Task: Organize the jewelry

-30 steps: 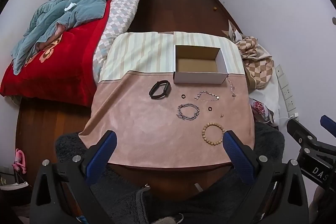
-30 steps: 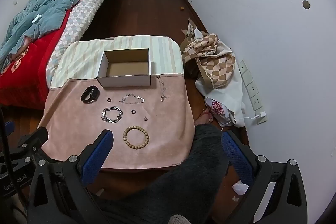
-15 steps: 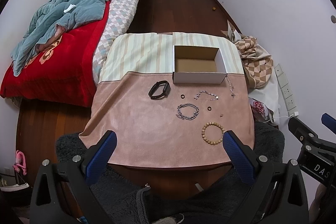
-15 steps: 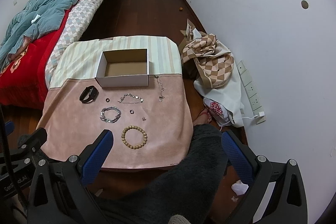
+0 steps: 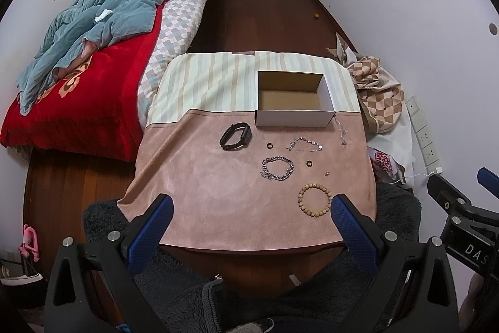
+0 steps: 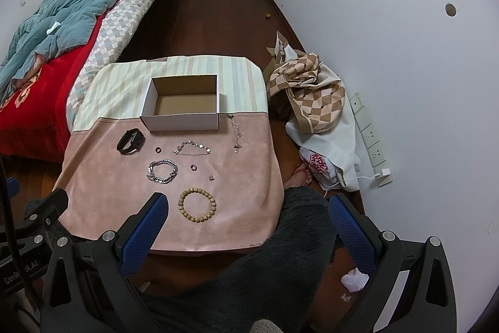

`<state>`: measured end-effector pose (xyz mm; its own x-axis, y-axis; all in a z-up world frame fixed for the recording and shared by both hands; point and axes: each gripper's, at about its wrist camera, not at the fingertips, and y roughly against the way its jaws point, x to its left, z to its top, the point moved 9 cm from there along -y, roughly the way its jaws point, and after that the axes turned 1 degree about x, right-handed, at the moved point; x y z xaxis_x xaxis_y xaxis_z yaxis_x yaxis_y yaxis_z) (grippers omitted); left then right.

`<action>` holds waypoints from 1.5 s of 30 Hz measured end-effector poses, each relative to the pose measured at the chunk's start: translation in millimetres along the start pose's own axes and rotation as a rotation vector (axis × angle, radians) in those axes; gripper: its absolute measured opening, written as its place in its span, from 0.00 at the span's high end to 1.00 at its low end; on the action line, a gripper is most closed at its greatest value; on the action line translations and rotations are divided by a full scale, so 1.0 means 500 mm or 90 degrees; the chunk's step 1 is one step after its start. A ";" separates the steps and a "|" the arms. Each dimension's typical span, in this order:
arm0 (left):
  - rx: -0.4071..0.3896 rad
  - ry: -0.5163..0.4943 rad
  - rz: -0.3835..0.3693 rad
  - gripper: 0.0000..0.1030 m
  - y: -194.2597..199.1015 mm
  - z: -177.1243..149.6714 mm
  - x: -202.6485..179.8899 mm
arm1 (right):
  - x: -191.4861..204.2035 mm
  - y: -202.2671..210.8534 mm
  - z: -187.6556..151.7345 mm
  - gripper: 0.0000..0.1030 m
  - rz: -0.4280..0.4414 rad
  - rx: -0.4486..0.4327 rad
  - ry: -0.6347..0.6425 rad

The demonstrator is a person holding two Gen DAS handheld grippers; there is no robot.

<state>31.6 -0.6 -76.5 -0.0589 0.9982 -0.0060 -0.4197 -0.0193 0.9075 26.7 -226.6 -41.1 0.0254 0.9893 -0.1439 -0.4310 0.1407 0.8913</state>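
An open, empty cardboard box point(image 5: 293, 100) point(image 6: 182, 105) stands at the back of a small cloth-covered table point(image 5: 202, 177) point(image 6: 93, 177). In front of it lie a black band point(image 5: 235, 135) point(image 6: 131, 141), two thin silver chains point(image 5: 304, 144) point(image 6: 235, 133), a chunky silver bracelet point(image 5: 277, 168) point(image 6: 162, 171), a wooden bead bracelet point(image 5: 314, 200) point(image 6: 197, 206), two small dark rings point(image 5: 309, 163) point(image 6: 193, 167) and a tiny earring point(image 5: 327, 173). My left gripper point(image 5: 251, 213) and my right gripper point(image 6: 246, 211) are both open and empty, held above the table's near edge.
A bed with a red cover and blue blanket point(image 5: 78, 52) stands left of the table. Checked fabric and bags point(image 6: 312, 95) lie on the floor against the right wall, by wall sockets point(image 6: 371, 136). A dark fuzzy garment point(image 6: 265, 270) is below the grippers.
Both views have drifted slightly; the table sits a little lower and to the left in them. Nothing on the table has moved and both grippers stay open.
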 end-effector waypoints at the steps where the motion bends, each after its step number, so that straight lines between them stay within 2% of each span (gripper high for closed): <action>1: 0.000 0.000 -0.001 0.00 0.001 0.001 -0.001 | -0.002 0.001 0.000 0.00 -0.001 -0.001 0.000; 45: -0.011 -0.001 -0.007 0.00 0.021 0.008 -0.014 | -0.003 0.019 0.007 0.00 -0.005 -0.018 -0.002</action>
<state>31.2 -7.6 -65.3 -0.0533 0.9985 -0.0159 -0.4356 -0.0089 0.9001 25.9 -226.4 -31.0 0.0320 0.9882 -0.1498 -0.4561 0.1478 0.8776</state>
